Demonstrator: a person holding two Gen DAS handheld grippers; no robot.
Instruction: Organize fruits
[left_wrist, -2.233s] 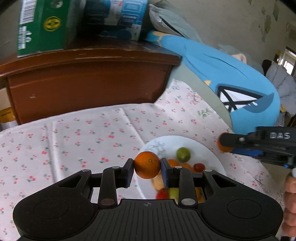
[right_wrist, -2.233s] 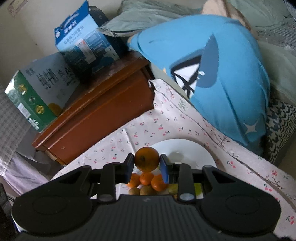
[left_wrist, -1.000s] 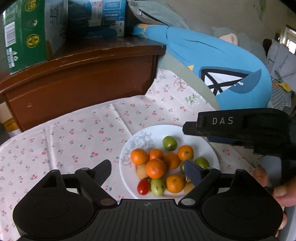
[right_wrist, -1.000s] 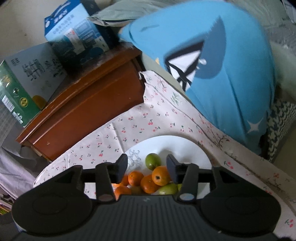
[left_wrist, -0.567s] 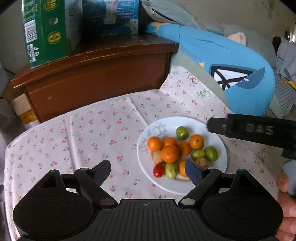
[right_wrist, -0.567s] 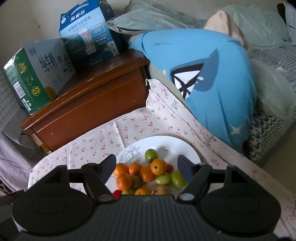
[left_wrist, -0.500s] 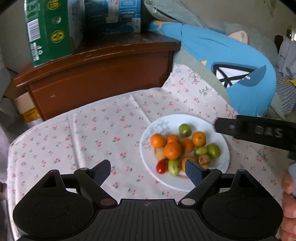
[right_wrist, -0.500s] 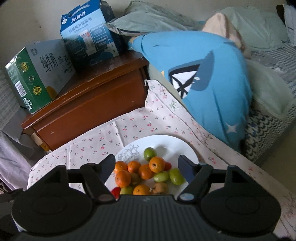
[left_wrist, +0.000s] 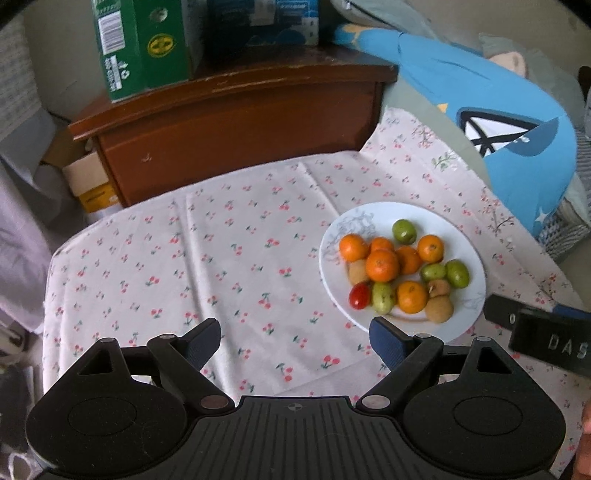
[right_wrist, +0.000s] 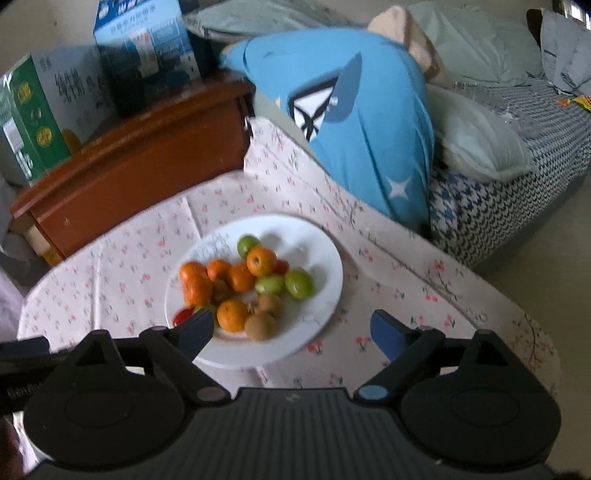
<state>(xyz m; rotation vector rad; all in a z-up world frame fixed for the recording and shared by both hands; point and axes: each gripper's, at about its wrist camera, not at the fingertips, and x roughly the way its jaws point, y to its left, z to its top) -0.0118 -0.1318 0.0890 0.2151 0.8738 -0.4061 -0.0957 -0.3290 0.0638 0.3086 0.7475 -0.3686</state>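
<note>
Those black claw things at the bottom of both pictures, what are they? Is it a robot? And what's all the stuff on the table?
Not a robot. A person holds a grabbing tool in each hand, and each tool has a small camera looking out along its two fingers. So one picture comes from the left gripper, the other from the right gripper.

Both look down at a table under a cherry-print cloth. On it sits a white plate piled with little oranges, green fruits, brown ones and a red tomato.

Both tools are open and hold nothing. The right one's jaws have just been opening, with nothing between them.
</note>
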